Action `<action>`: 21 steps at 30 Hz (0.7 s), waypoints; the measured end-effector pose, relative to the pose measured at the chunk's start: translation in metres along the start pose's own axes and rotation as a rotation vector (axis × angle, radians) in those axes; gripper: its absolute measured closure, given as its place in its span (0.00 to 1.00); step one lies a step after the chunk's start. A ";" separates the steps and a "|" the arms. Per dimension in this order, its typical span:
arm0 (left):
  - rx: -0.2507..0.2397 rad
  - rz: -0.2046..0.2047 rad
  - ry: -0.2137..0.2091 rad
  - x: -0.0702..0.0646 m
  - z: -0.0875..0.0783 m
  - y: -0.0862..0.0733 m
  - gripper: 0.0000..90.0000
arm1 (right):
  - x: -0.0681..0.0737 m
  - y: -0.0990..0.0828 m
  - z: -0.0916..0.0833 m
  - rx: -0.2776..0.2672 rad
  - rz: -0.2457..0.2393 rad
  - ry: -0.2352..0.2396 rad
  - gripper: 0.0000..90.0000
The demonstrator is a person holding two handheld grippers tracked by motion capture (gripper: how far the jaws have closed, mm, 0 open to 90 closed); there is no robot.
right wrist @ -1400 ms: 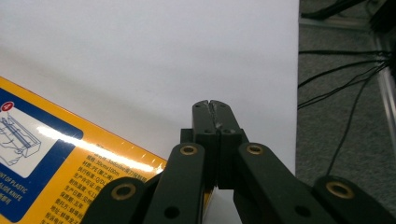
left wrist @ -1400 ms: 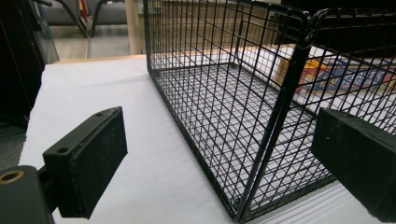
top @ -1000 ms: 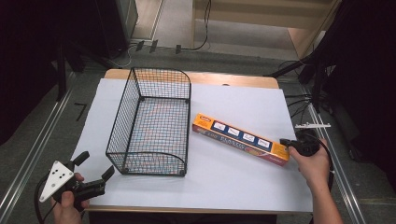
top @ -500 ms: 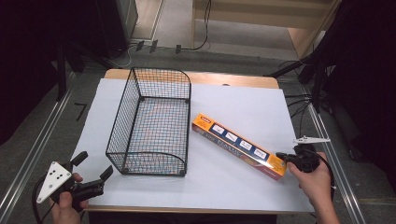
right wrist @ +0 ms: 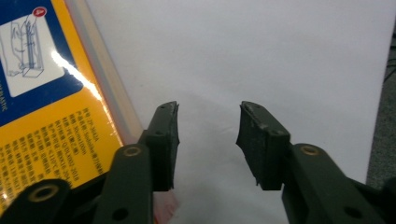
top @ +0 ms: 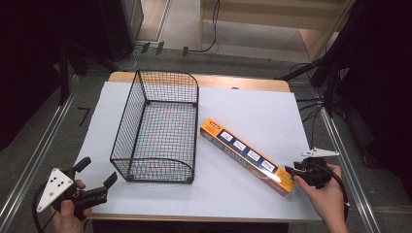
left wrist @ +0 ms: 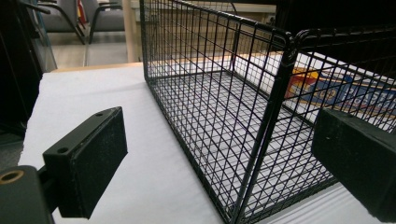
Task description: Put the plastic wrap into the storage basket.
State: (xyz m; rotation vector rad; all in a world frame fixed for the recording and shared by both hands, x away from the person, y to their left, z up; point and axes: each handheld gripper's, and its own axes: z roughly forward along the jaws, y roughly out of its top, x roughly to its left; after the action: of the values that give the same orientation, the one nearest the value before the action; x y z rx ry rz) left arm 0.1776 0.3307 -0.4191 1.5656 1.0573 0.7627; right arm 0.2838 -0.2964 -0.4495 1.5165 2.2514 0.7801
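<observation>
The right gripper [top: 294, 172] is held low at the near right corner of the white-covered table [top: 252, 104], in a hand [top: 326, 196] whose forearm comes in from the bottom edge, and it is pointed toward the near end of the long orange and blue cardboard box [top: 248, 155]. Its jaws have just been opening; they are seen parted partway, with nothing but bare white surface between the pads [right wrist: 170, 140]. In the right gripper view, the box [right wrist: 51, 112] is shown just beside the outer face of one jaw, its glossy printed top running off to the upper corner, and no pad is pressed on it.

The box is laid flat and slantwise on the table, right of the black wire mesh basket [top: 160, 128] and apart from it, the far end nearest the basket's right wall and the near end by the right gripper.

The left gripper [top: 96, 178] is held off the near left corner of the table by the other hand [top: 68, 213], a grey three-cornered plate on top, the jaws spread wide and aimed at the basket's near left corner. In the left gripper view the two pads [left wrist: 93, 158] are seen well apart with nothing gripped; the basket's corner post [left wrist: 275, 116] stands between them farther off, and the box's colours [left wrist: 322, 86] are made out through the mesh
</observation>
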 end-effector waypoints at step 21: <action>-0.003 0.004 -0.004 0.000 0.000 0.001 0.04 | -0.003 0.019 -0.015 -0.072 -0.023 -0.042 0.25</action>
State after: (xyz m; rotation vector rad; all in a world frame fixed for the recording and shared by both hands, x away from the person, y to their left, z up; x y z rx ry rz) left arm 0.1777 0.3311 -0.4182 1.5670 1.0499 0.7637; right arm 0.2913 -0.2974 -0.4257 1.4590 2.1828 0.8060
